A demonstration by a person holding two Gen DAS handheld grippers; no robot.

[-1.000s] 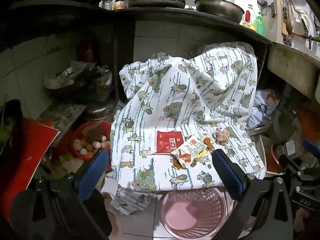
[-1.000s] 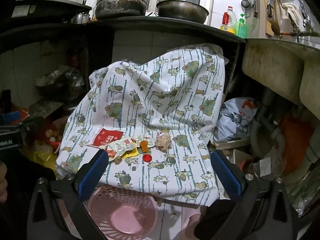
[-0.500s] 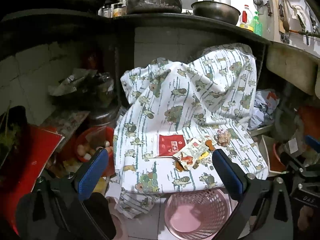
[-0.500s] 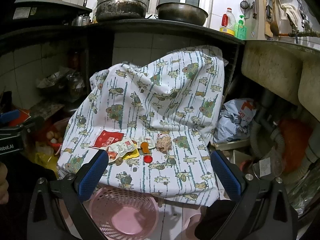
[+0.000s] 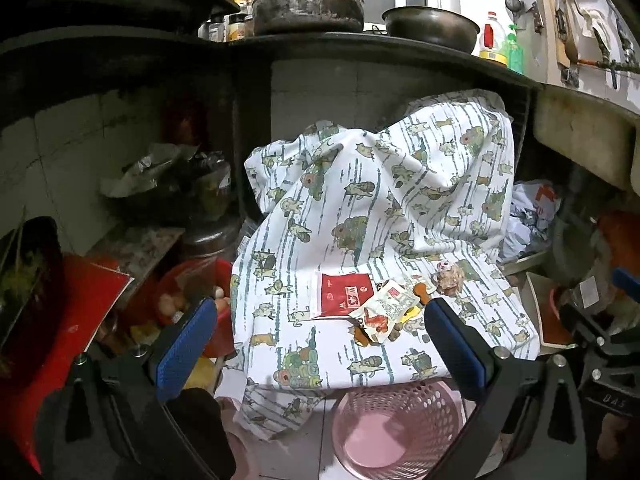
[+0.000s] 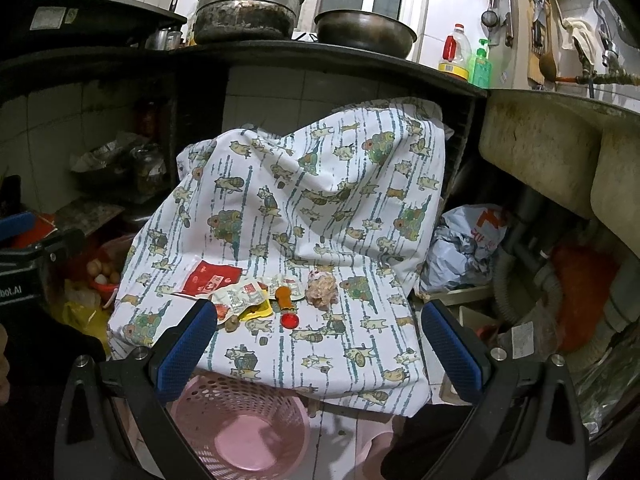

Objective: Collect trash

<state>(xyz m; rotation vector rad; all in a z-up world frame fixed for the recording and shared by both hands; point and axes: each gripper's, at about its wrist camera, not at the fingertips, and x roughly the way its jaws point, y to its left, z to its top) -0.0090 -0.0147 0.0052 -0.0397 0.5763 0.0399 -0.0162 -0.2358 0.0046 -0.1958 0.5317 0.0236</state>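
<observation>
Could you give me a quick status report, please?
Left tool and right tool open, empty. Wrappers on the cloth, uncollected. Pink basket below. Nothing blocking.

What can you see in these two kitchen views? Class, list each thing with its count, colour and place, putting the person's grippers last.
patterned cloth: 1, white with green print, draped under counter
red packet: 1, red, on cloth
sauce sachet: 1, white and red, beside packet
crumpled wad: 1, pinkish, on cloth
red cap: 1, red, on cloth
basket: 1, pink, on floor below cloth
pot: 1, metal, on counter
left gripper: open
right gripper: open
</observation>
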